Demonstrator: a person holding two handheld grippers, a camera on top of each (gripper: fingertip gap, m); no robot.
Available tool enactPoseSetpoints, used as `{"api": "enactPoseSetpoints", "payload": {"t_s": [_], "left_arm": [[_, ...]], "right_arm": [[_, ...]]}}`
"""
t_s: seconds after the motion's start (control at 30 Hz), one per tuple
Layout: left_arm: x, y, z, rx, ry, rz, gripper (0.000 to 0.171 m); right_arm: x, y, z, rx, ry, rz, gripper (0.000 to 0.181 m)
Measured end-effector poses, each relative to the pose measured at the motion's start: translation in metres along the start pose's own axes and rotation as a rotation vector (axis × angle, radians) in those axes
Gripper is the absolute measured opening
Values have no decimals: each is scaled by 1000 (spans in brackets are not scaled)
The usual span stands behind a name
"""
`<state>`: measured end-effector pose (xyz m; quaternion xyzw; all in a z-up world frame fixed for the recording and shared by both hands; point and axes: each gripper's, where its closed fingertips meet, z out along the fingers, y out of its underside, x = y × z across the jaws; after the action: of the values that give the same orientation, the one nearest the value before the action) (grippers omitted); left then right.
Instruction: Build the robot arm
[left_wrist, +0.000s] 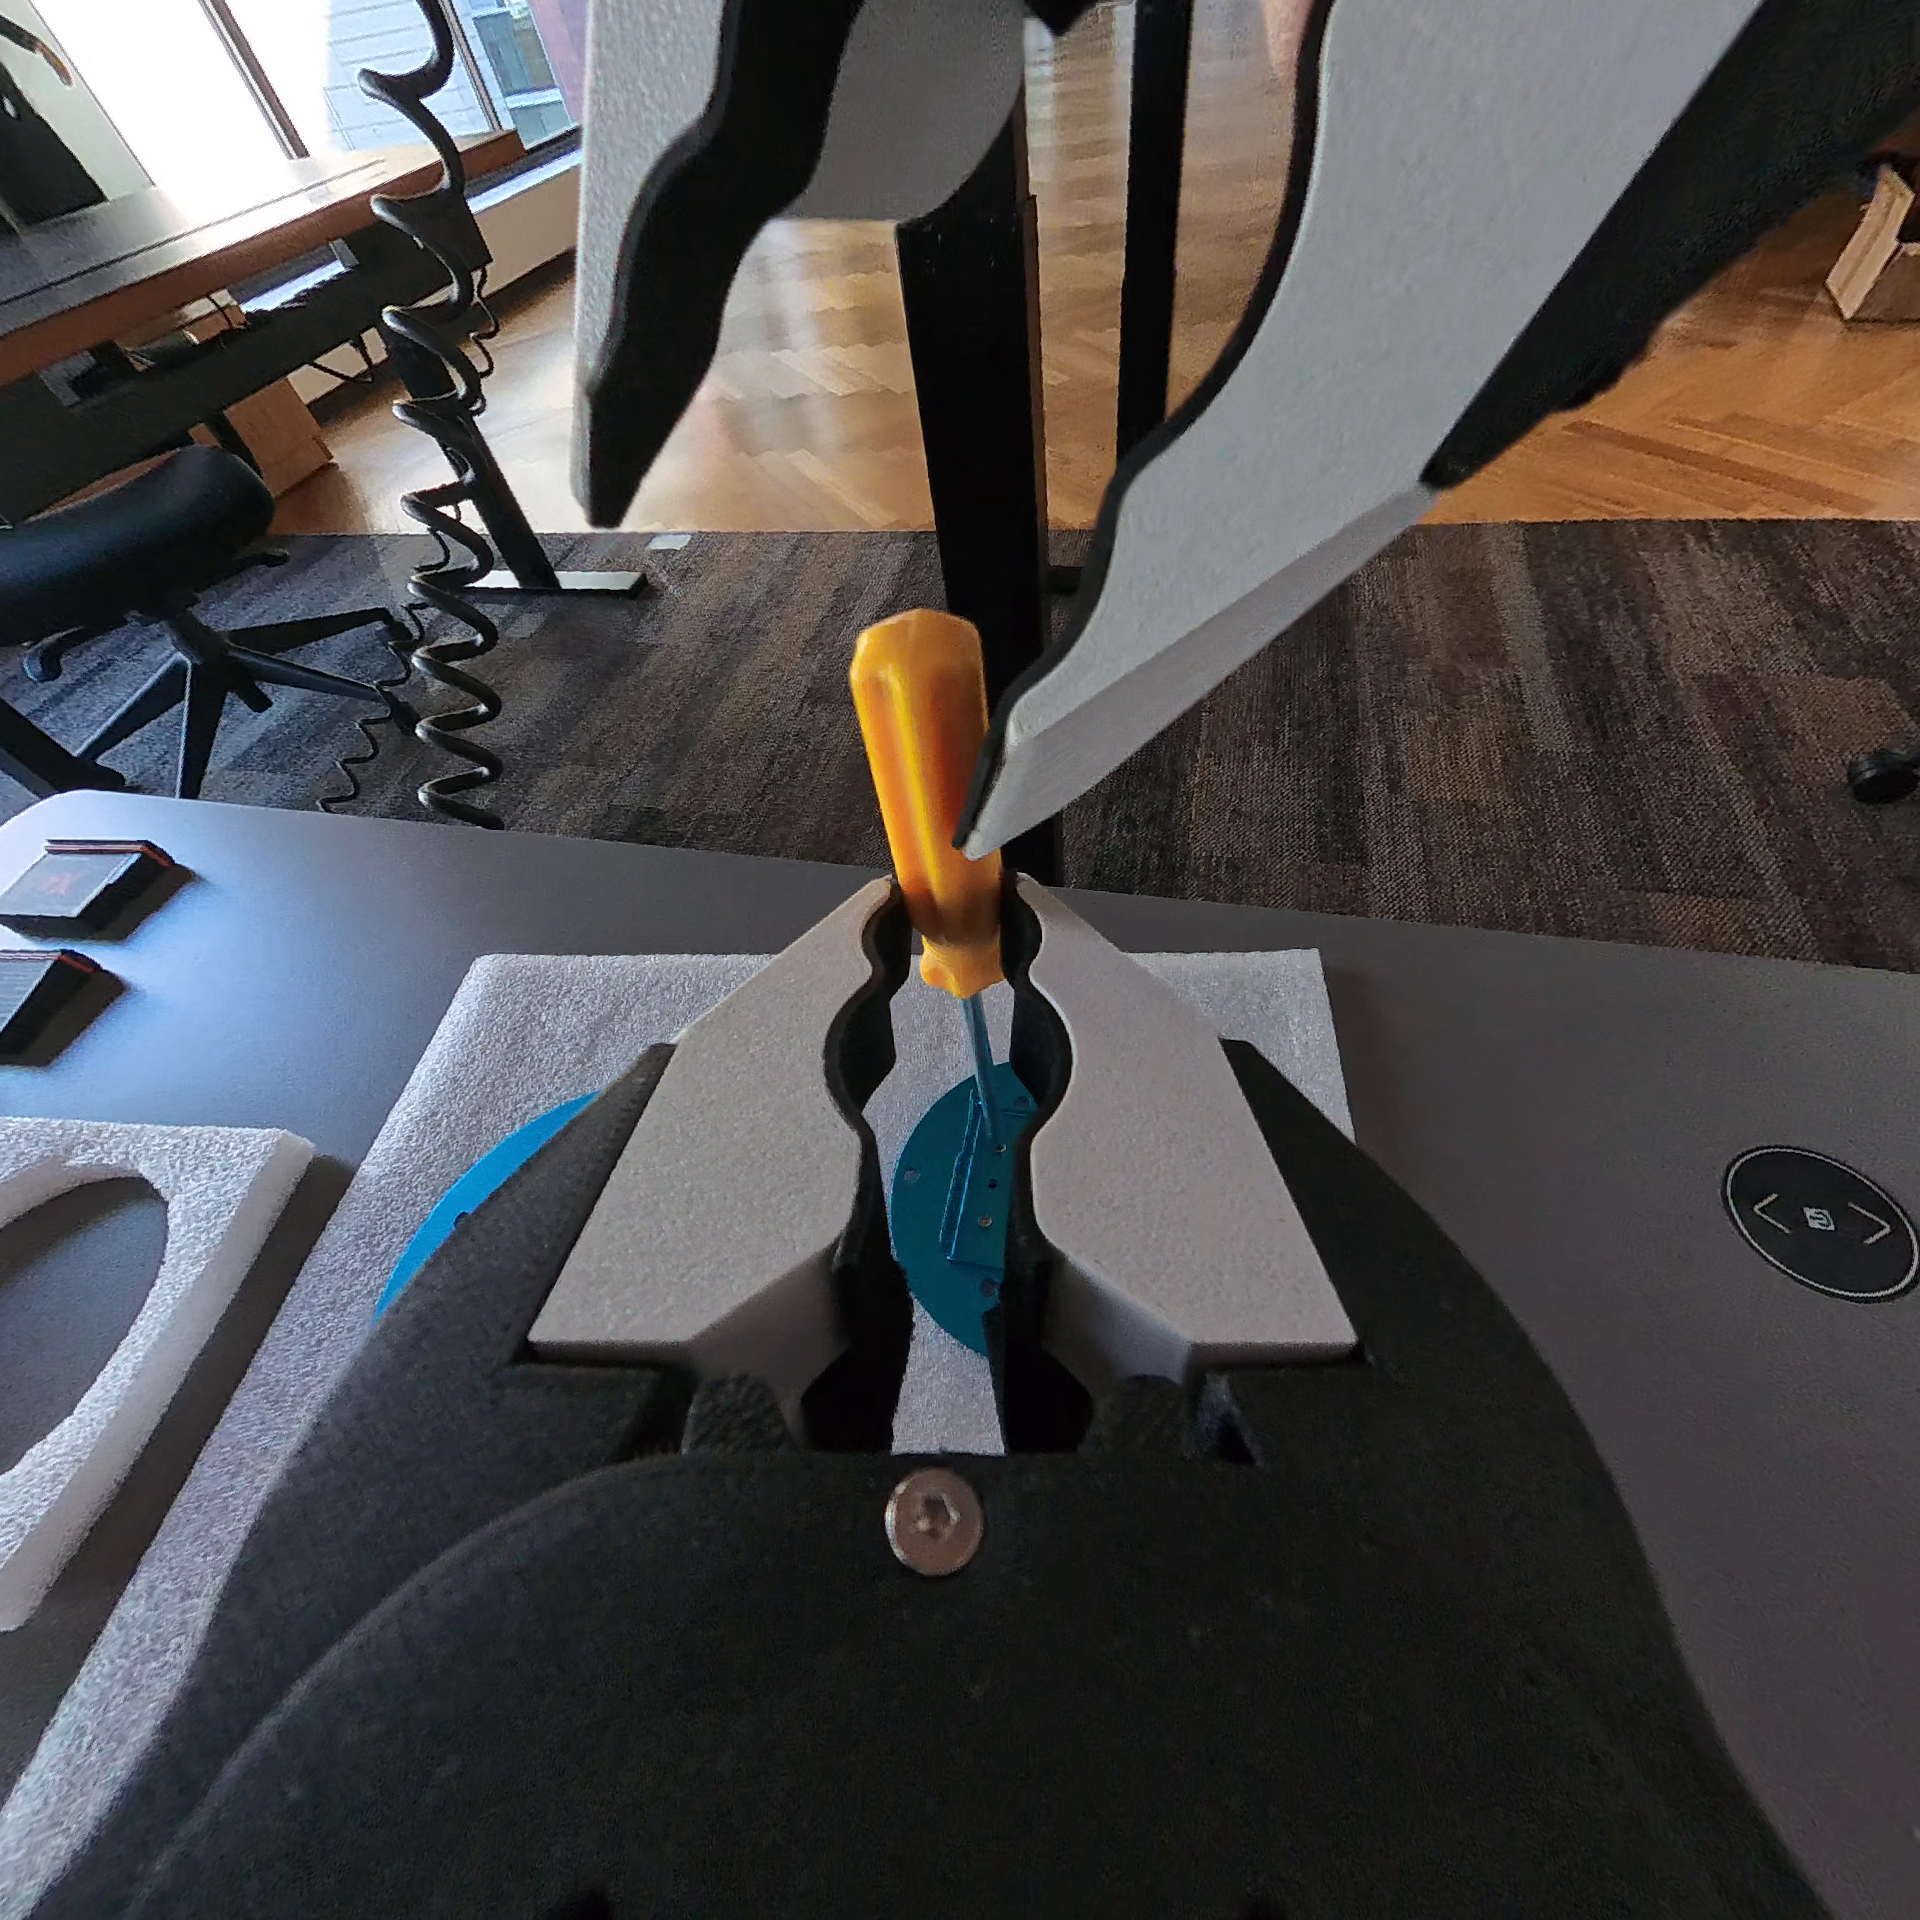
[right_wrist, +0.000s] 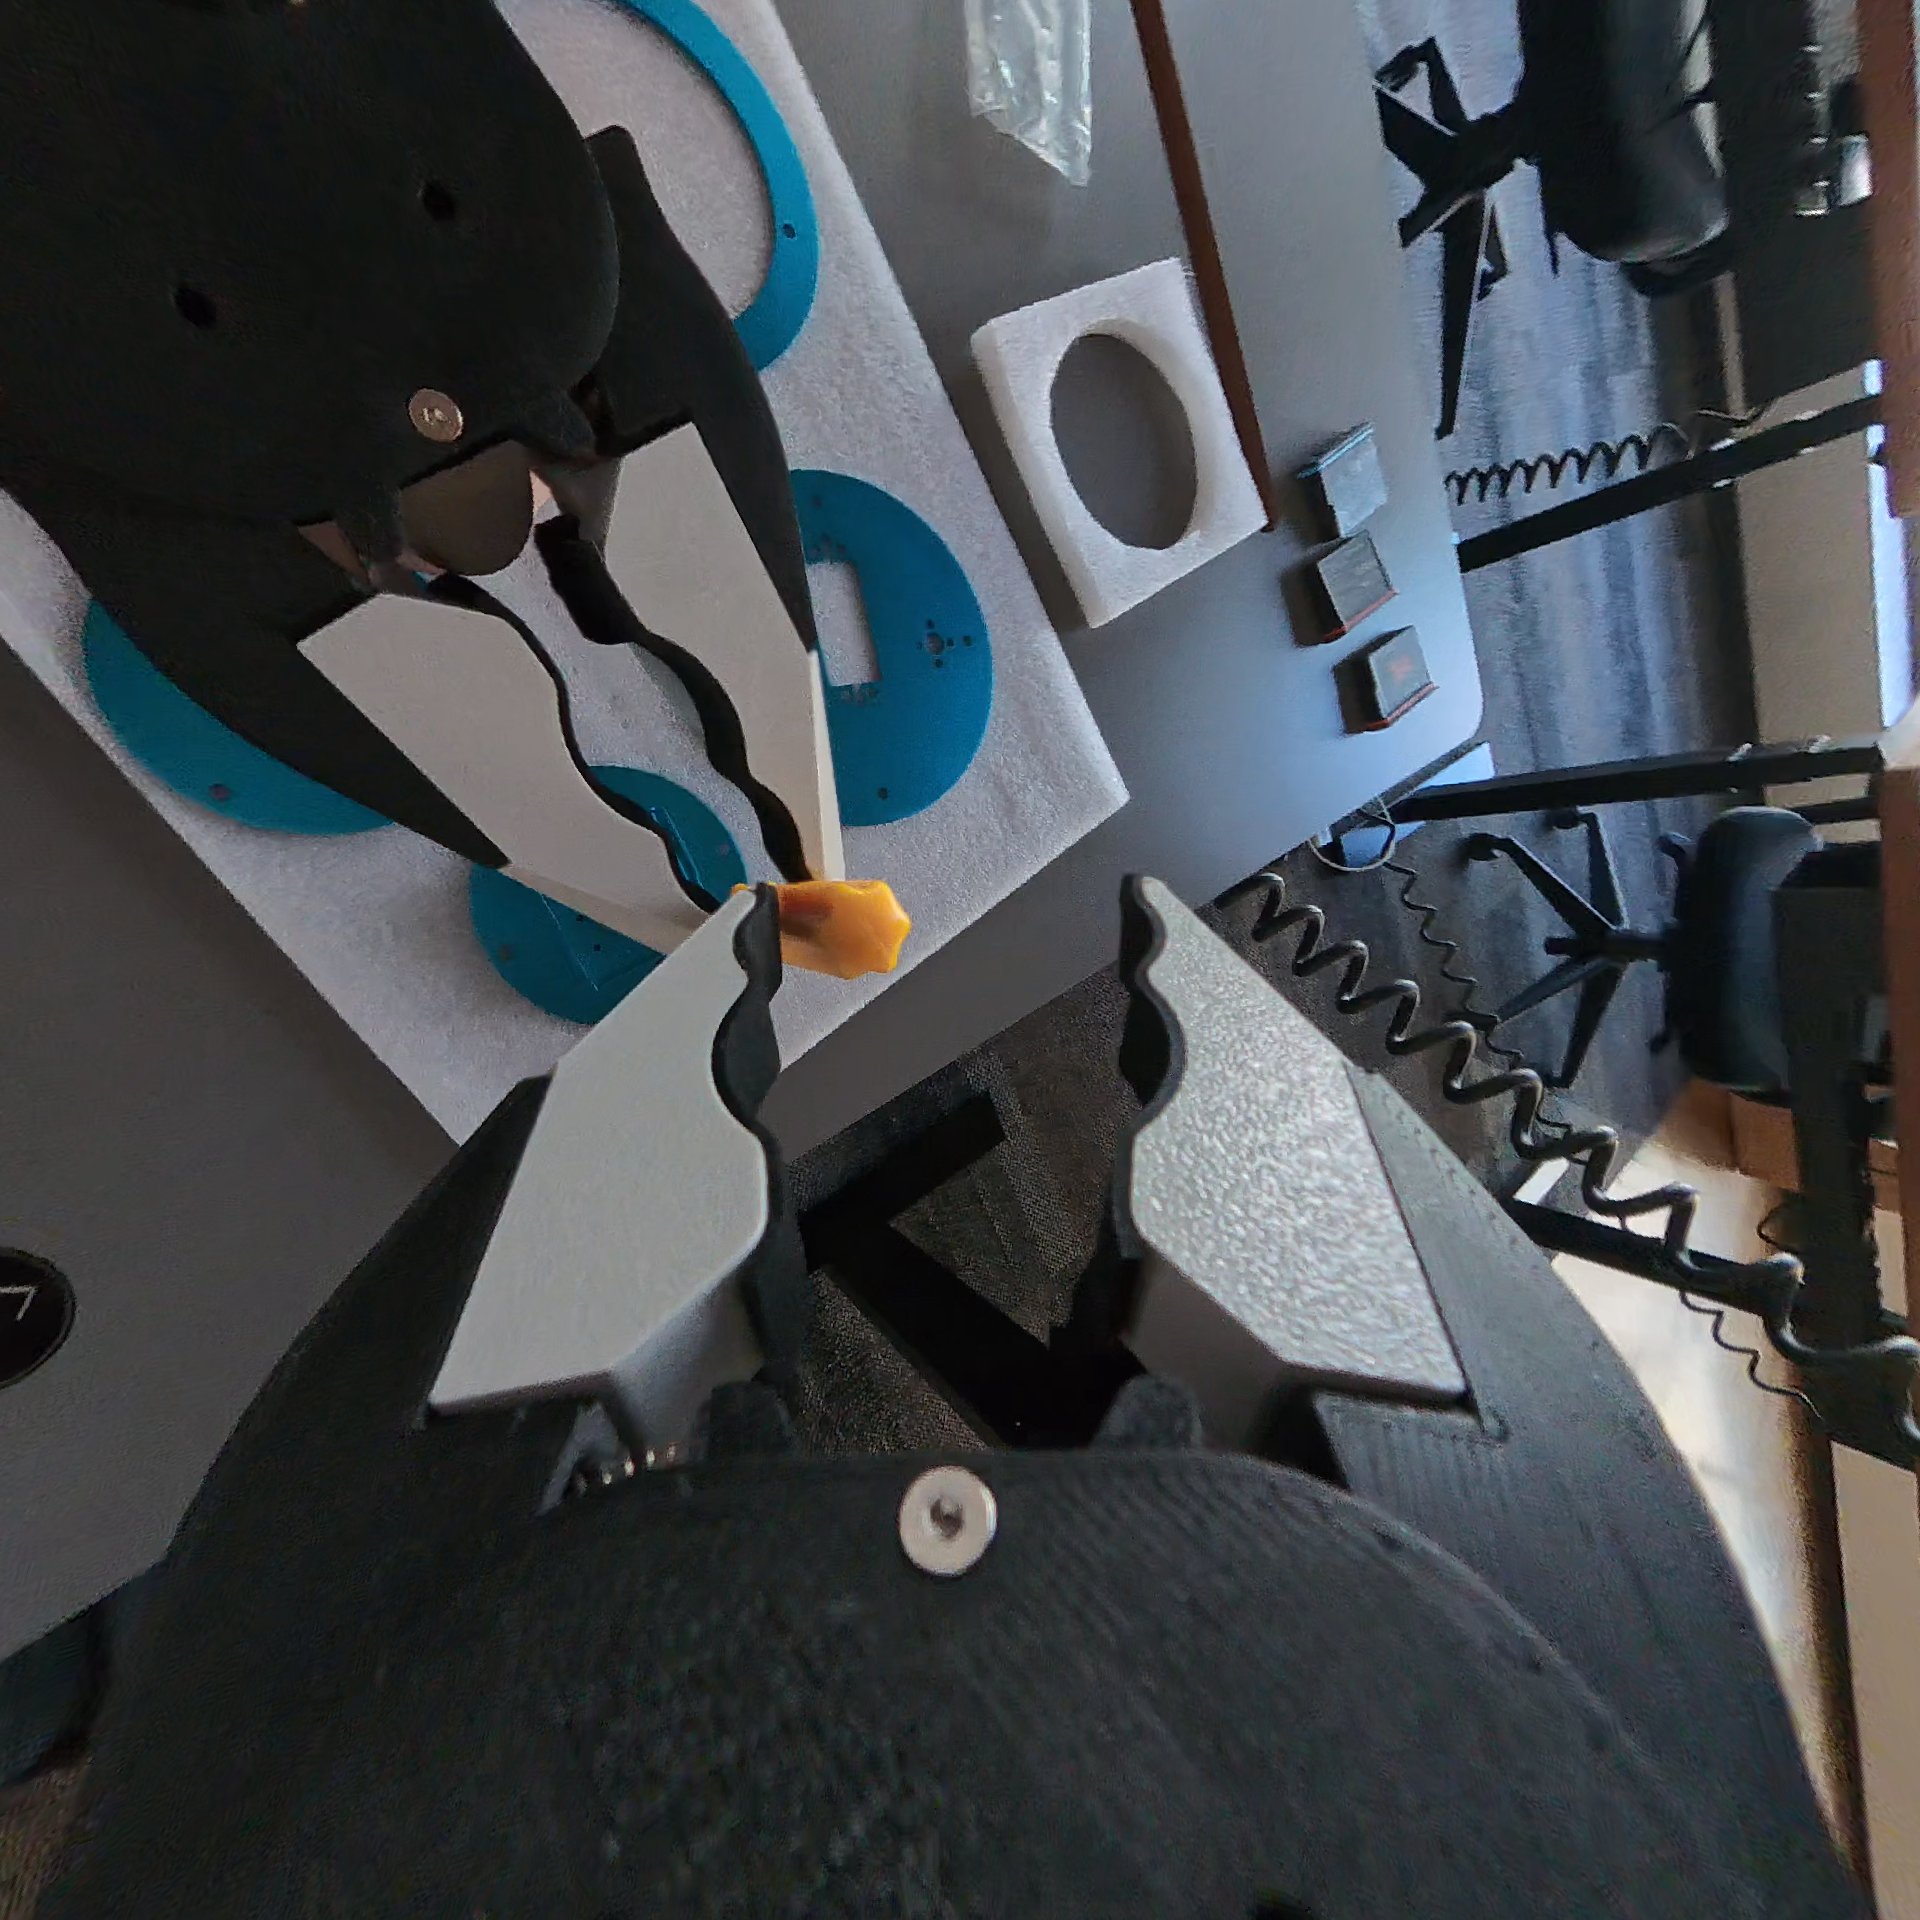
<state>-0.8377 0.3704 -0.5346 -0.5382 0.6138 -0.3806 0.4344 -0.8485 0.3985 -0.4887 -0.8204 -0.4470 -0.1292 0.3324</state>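
Centrally, in left wrist view: left claw clenched on orange translucent plastic-handled screwdriver, gripped low on the handle just above the thin metal shaft. Screwdriver held near upright, shaft running down between the jaws to a small blue anodised metal disc with a raised bracket, lower centre of frame. Tip appears set at the bracket's row of small holes; exact contact not resolvable. Upright hold seemingly to keep the tip seated there and the shaft in line with the hole.

Right claw released, jaws well apart. Seen in left wrist view entering from upper right, one white fingertip touching the handle's side just above the left claw's grip; other finger off at upper left, clear of the handle. In right wrist view, handle end shows orange at centre, beside the left-hand fingertip, gap between jaws otherwise unoccupied. Placement reads as a straddling approach to the free upper handle; judgement only.

Disc lying on white foam sheet, which keeps parts off the dark grey table. Same sheet carrying larger flat blue disc with rectangular cut-out right of centre in right wrist view and blue ring plate at upper centre. Separate white foam block with oval hole upper centre-right; three small dark square blocks to its right, near table edge.
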Motion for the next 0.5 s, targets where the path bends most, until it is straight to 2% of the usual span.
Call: {"api": "enactPoseSetpoints", "payload": {"t_s": [0.07, 0.33, 0.43, 0.5], "left_arm": [[0, 0, 0, -2, 1, 2, 15], [2, 0, 0, -7, -2, 18, 15], [2, 0, -1, -3, 5, 18, 15], [3, 0, -2, 1, 20, 24, 15]], "right_arm": [[0, 1, -2, 7, 38, 21, 65], [-7, 4, 0, 3, 5, -19, 64], [-24, -1, -3, 57, -136, -56, 64], [-32, -12, -12, 202, -264, -65, 64]]}}
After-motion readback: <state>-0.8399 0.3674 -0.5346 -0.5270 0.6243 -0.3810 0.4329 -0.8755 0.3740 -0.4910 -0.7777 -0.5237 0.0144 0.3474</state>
